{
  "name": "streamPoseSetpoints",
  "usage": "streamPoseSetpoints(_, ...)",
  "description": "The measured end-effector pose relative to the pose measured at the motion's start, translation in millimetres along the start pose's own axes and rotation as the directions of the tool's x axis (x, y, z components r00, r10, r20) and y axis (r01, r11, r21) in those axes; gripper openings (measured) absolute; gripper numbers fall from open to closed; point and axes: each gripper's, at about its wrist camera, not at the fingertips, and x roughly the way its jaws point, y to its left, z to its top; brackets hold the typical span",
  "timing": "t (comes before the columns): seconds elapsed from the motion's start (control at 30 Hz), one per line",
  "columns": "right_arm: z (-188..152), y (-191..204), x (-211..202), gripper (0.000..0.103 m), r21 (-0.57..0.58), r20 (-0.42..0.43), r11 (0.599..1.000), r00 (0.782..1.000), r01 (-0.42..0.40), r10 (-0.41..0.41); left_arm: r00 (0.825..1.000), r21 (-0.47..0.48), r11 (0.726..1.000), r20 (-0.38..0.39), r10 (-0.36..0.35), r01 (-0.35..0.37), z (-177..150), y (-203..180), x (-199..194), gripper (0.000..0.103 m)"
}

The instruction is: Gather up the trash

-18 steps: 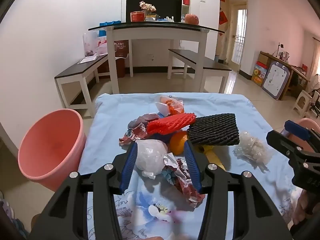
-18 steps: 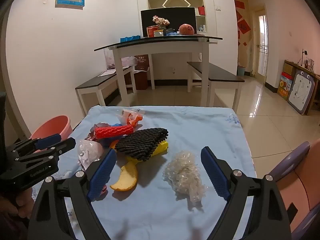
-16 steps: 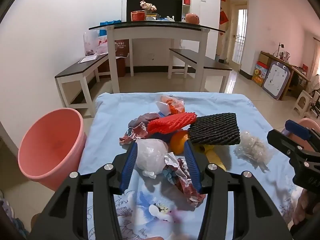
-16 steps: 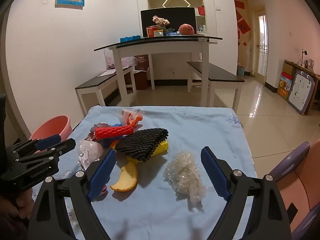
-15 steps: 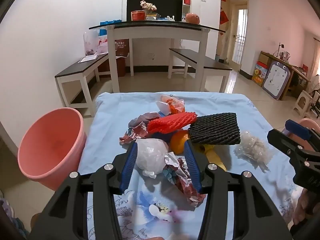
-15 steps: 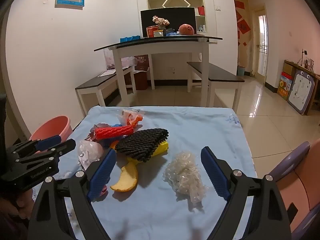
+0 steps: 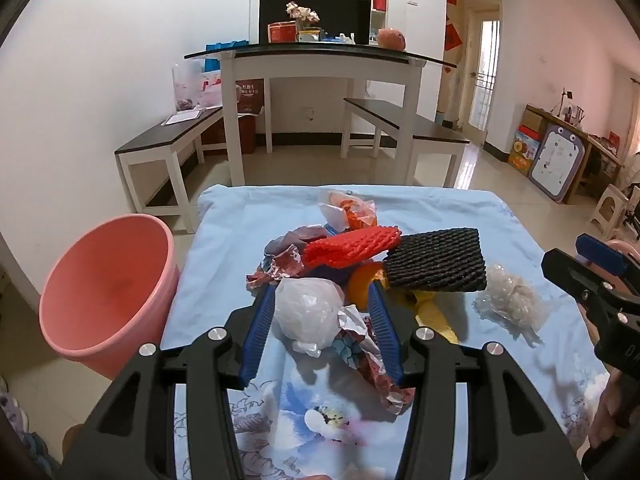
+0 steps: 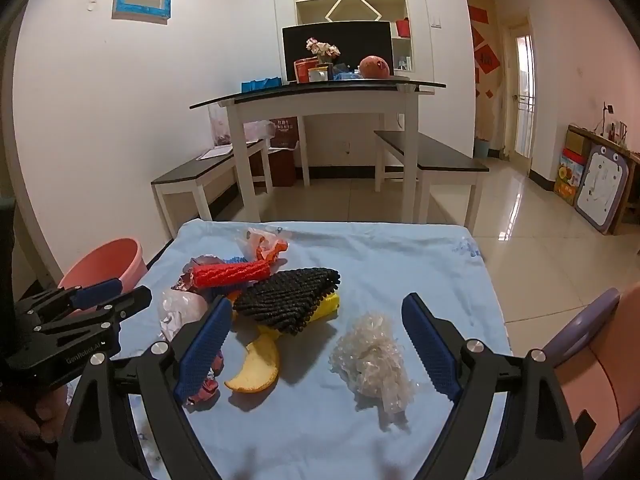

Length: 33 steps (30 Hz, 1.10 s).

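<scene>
Left wrist view first: the left gripper point(image 7: 322, 330) sits low in the centre with its blue jaws spread apart, a crumpled white plastic bag point(image 7: 308, 312) lying between them, not squeezed as far as anyone can see. Just above it in the frame is the trash pile on the blue cloth point(image 7: 240, 232): a red foam net point(image 7: 350, 246), a black foam net point(image 7: 436, 260) and an orange peel point(image 7: 360, 284). A pink bucket point(image 7: 108, 280) stands at the left edge, beside the table.

Right wrist view: the right gripper point(image 8: 318, 344) is wide open at the bottom, a clear plastic wad point(image 8: 370, 358) sitting loose between its jaws, touching neither. A yellow peel slice point(image 8: 256, 366) lies just left of it.
</scene>
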Motion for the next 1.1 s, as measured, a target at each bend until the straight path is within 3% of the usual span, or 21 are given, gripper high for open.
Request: streamPoseSetpoints(1.1, 4.7, -1.1, -1.2, 0.085, 0.006, 0.022, 1.000, 1.000, -0.007, 0.006, 1.000, 0.002, 1.000, 0.000, 0.002, -0.002, 0.4, 0.0, 0.0, 0.049)
